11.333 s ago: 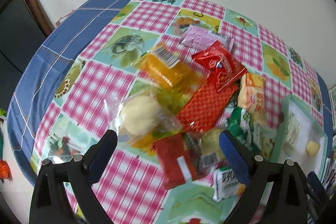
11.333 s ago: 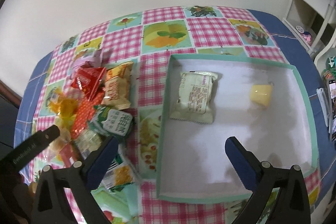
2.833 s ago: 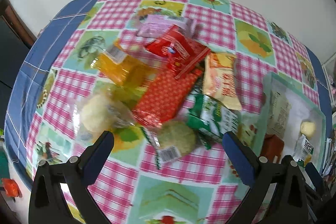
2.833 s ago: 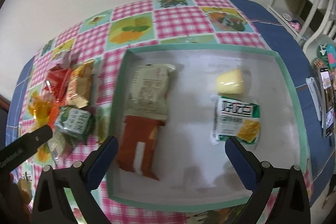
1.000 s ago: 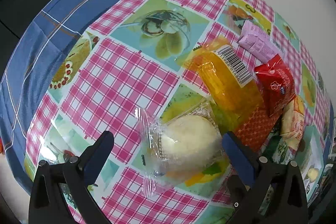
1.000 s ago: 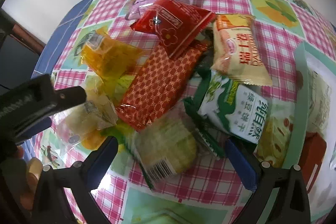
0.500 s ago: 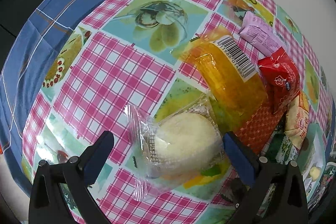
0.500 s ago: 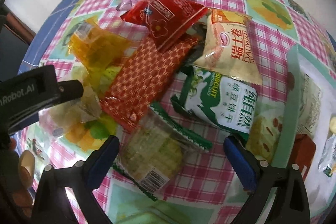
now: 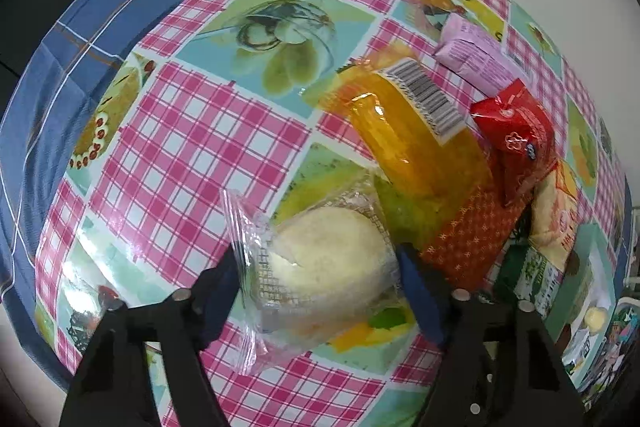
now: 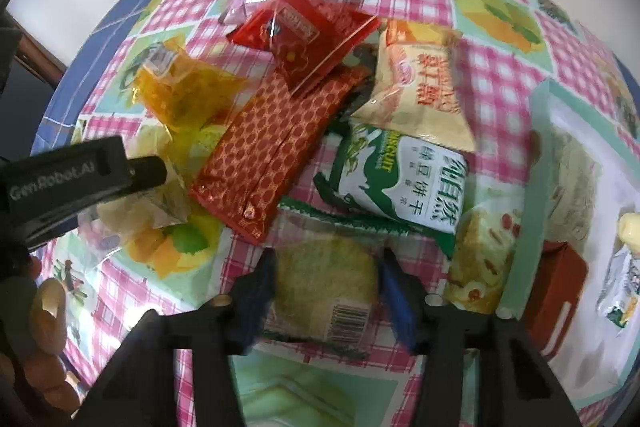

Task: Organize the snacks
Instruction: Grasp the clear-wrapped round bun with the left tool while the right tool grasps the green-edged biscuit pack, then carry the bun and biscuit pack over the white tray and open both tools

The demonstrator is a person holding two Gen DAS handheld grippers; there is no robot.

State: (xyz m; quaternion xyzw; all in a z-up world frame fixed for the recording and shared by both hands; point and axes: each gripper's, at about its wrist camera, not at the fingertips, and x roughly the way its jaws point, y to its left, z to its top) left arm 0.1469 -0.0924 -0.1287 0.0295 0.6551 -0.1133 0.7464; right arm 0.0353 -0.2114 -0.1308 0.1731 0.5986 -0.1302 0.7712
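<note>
A pile of snack packets lies on the checked tablecloth (image 9: 192,131). My left gripper (image 9: 320,275) is shut on a pale round bun in a clear wrapper (image 9: 328,263) at the near edge of the pile. My right gripper (image 10: 326,281) is shut on a green-edged clear packet with a yellowish cake (image 10: 324,287). Beyond it lie a green and white biscuit packet (image 10: 404,183), an orange-red patterned packet (image 10: 272,143), a red packet (image 10: 300,27), a cream packet (image 10: 424,95) and a yellow-orange packet (image 9: 416,139). The left gripper also shows in the right wrist view (image 10: 80,179).
A teal-rimmed white tray (image 10: 532,155) sits at the right and holds a beige packet (image 10: 576,183), a brown-red packet (image 10: 556,287), a yellow piece (image 10: 630,227) and a small white packet (image 10: 620,291). A pink packet (image 9: 476,63) lies at the far side of the pile.
Both grippers have closed: the left on the round bun, the right on the green-edged cake packet. Earlier, a brown-red packet and a white packet were added to the tray.
</note>
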